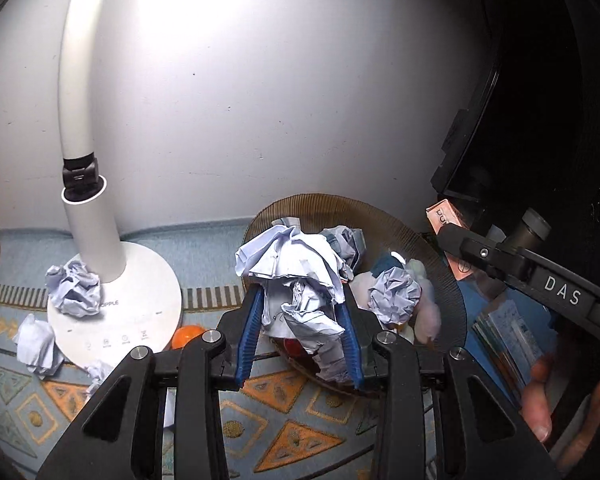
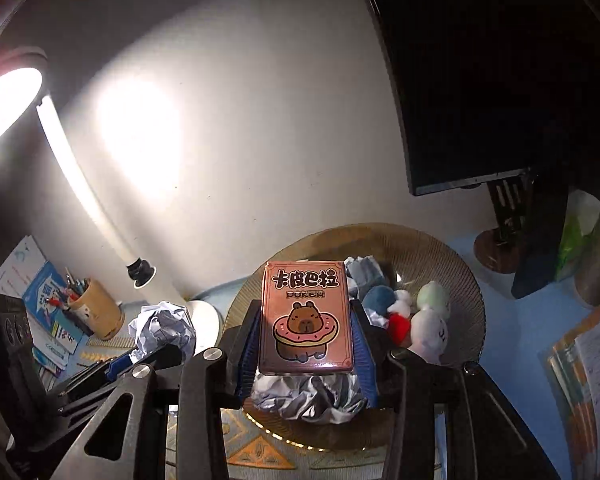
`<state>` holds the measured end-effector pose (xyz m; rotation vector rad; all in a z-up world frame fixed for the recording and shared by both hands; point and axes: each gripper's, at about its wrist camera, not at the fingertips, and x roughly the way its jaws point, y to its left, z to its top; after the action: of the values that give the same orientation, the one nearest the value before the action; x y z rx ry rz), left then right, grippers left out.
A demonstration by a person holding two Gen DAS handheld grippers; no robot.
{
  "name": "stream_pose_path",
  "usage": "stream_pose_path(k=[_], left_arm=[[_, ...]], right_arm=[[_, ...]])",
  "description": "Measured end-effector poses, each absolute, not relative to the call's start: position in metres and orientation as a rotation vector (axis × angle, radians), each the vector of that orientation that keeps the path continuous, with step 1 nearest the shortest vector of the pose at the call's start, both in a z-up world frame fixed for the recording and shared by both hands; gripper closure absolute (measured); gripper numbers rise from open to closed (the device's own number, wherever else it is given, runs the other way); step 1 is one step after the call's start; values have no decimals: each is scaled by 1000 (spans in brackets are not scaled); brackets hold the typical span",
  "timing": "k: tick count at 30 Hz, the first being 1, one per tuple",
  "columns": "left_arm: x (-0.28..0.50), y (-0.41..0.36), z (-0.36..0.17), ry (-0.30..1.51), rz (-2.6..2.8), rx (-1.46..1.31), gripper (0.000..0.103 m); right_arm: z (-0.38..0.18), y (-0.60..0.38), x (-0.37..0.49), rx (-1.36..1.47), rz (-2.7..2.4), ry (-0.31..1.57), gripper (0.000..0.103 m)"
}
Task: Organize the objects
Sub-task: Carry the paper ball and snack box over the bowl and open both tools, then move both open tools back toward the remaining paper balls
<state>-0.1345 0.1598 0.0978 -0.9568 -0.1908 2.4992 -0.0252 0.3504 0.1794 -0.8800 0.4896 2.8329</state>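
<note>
Crumpled white paper (image 1: 300,280) sits pinched between the left gripper's (image 1: 302,344) blue fingers (image 1: 250,332), held over the ribbed brown glass bowl (image 1: 432,248) on the desk. Right gripper (image 2: 306,340) clamps the pink capybara poker card box (image 2: 306,316) upright above that bowl, where small plush toys (image 2: 424,316) and more paper balls lie.

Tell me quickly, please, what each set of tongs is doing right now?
Left tongs: closed on a crumpled paper ball, over the brown bowl.
Right tongs: closed on a pink card box.
</note>
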Motion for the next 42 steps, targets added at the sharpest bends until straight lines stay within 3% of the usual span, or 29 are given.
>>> stream_pose_path(k=[2, 3, 4, 6, 16, 20, 24, 27, 30, 35, 42], left_arm=[[-142, 172, 93, -176, 2495, -945, 67], [-146, 176, 90, -166, 2487, -940, 55], [-148, 180, 88, -158, 2484, -949, 36], [-148, 178, 83, -174, 2504, -960, 18], [-70, 112, 112, -283, 2581, -863, 18], [-23, 64, 127, -226, 2733, -846, 17], [13, 6, 107, -148, 2922, -993, 17], [27, -34, 77, -274, 2922, -1083, 17], [35, -49, 52, -310, 2946, -1071, 17], [38, -47, 34, -336, 2981, -1064, 17], [38, -53, 31, -394, 2955, -1073, 17]], right_arm=[[173, 357, -45, -901, 2808, 516, 63], [169, 361, -52, -927, 2808, 534, 63], [164, 366, -60, -965, 2797, 554, 63], [154, 371, -69, -1037, 2771, 593, 61], [142, 351, -15, -1066, 2803, 535, 57], [162, 310, 17, -1028, 2908, 457, 37], [149, 268, 51, -1073, 3005, 489, 36], [108, 237, 58, -1234, 2958, 508, 35], [77, 208, 59, -1321, 2948, 422, 36], [57, 179, 68, -1145, 2917, 24, 35], [52, 168, 61, -1145, 2867, -116, 30]])
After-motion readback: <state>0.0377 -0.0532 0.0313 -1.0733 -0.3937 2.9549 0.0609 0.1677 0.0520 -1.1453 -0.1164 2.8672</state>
